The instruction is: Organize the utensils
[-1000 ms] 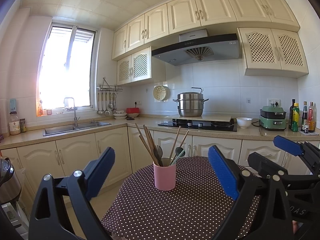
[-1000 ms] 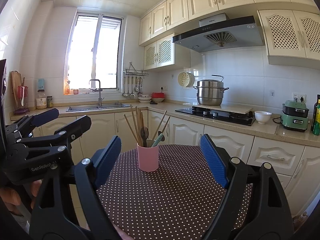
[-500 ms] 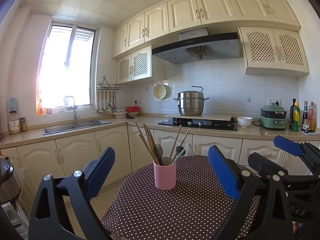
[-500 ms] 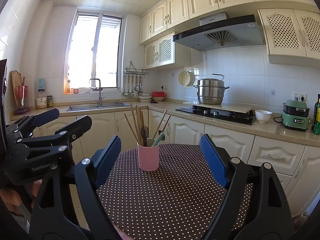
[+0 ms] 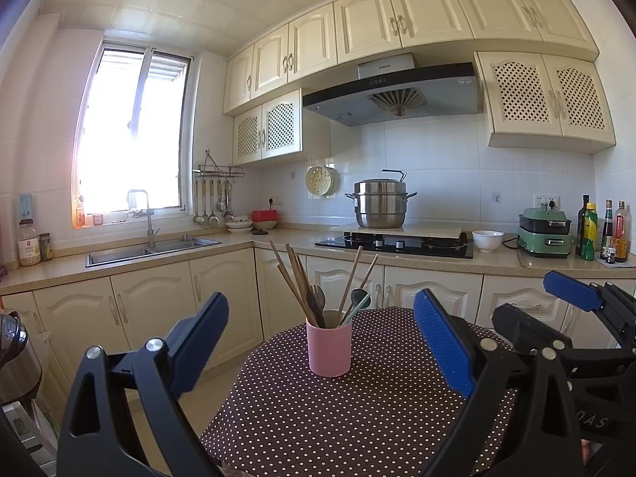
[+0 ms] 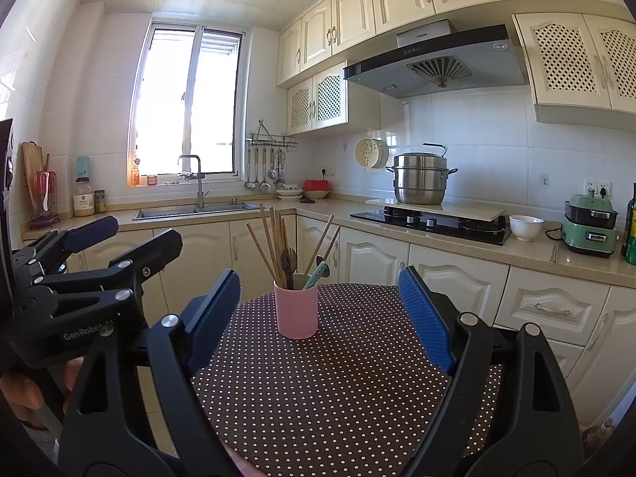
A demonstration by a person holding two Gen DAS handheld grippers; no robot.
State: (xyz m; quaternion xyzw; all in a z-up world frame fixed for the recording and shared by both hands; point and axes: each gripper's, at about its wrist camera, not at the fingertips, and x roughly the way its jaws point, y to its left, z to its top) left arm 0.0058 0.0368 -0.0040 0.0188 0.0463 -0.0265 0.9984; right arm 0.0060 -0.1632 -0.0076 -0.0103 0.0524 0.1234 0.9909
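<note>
Holding both grippers level over the near edge of the round table [image 5: 357, 429], I have nothing between either pair of jaws. My left gripper [image 5: 322, 342] fills the lower part of the left wrist view, its blue pads [image 5: 445, 342] spread wide apart with the pink cup [image 5: 329, 348] showing in the gap between them, well beyond the tips and not touched. My right gripper [image 6: 318, 310] fills the bottom of the right wrist view in the same way, jaws standing wide apart and empty, the same pink cup [image 6: 296, 312] framed between the pads a little left of centre. The cup stands upright on the brown, white-dotted tablecloth [image 6: 338, 389], toward the far side of the table. Out of it fan wooden chopsticks [image 5: 294, 278], leaning left and right, along with a dark fork [image 5: 316, 302] and a pale green spoon [image 5: 359, 306] leaning to the right. In the right wrist view my left gripper also shows at the left edge of the frame, held in a hand [image 6: 24, 393] at the lower left corner. In the left wrist view my right gripper sits at the right edge of the frame. Behind the table, across the middle of both frames, run the cream cabinets [image 5: 159, 302], the sink [image 5: 151, 248] under the bright window on the left, and a steel pot [image 5: 379, 204] on the stove at centre right.
</note>
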